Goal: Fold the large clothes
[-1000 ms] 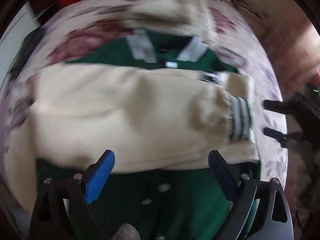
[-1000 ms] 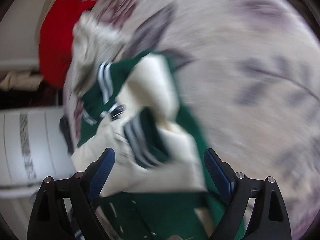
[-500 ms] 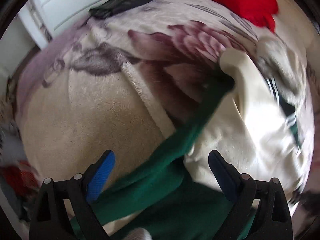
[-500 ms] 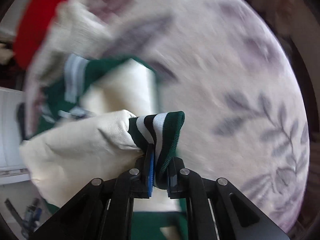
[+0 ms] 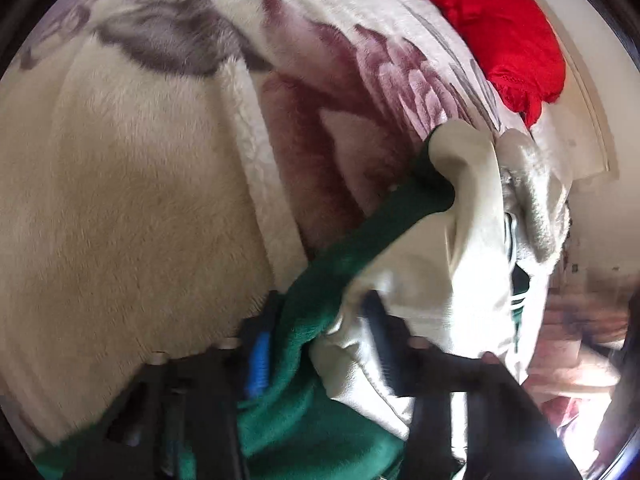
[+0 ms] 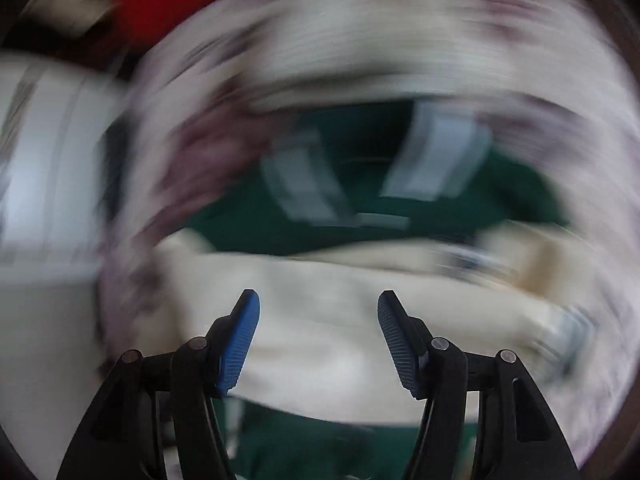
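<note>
Floral plush blanket (image 5: 360,80) underneath; left gripper (image 5: 316,344) closing on the green-and-cream varsity jacket (image 5: 440,264), fabric between its jaws; right gripper (image 6: 318,340) opening, empty.

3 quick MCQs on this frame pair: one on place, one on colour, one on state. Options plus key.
1. In the left wrist view, the red cloth lies:
A. upper right
B. lower left
C. centre

2. The jacket body is:
A. blue
B. green
C. yellow

3. Between the right gripper fingers is:
A. a cuff
B. a button
C. nothing

Key: A, it sits past the floral blanket; B, green cloth with cream sleeves; C, the jaws are opening with a bare gap, the jacket behind.
</note>
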`<act>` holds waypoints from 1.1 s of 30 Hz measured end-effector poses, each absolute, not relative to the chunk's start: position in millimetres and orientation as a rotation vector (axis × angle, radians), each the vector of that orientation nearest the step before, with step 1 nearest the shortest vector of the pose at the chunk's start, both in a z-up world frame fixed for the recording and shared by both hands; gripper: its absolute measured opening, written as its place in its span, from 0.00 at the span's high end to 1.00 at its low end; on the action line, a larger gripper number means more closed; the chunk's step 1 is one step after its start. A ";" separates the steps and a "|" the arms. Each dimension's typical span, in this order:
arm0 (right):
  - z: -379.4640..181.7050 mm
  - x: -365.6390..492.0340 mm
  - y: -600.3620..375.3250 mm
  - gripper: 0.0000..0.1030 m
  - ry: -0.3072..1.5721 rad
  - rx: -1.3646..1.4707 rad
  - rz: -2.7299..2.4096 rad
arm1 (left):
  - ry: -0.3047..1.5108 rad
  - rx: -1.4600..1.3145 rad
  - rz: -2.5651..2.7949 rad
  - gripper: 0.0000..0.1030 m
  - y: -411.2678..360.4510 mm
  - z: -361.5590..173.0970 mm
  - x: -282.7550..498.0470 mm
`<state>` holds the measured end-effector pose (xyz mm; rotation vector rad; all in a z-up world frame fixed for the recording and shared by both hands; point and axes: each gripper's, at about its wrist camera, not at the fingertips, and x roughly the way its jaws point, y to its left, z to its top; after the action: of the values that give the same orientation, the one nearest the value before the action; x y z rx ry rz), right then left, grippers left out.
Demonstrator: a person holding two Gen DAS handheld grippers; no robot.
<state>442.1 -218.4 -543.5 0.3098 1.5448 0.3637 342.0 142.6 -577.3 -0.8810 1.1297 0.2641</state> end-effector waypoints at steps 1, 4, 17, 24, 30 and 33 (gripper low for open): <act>-547.7 450.0 -181.3 0.35 1.553 0.278 0.450 | 1.122 -0.867 0.267 0.79 144.8 -579.9 341.3; -573.8 460.0 -75.0 0.27 1.612 0.119 0.632 | 1.107 -0.891 0.271 0.86 160.3 -593.3 337.3; -611.2 492.4 0.4 0.98 1.552 -0.050 0.510 | 0.994 -0.994 0.211 0.87 184.6 -600.8 323.8; -652.1 519.9 -50.6 0.69 1.713 0.240 0.462 | 1.061 -1.081 0.178 0.83 202.8 -588.8 325.3; -586.6 519.9 -148.3 0.36 1.601 0.401 0.437 | 1.128 -0.792 0.199 0.32 211.5 -538.3 353.7; -564.6 500.6 -218.1 0.25 1.558 0.410 0.318 | 1.096 -0.651 0.165 0.11 203.3 -516.3 381.2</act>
<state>500.6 -218.1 -564.6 0.4095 1.5578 0.3176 381.2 203.3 -516.3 -0.6508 1.0961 0.1655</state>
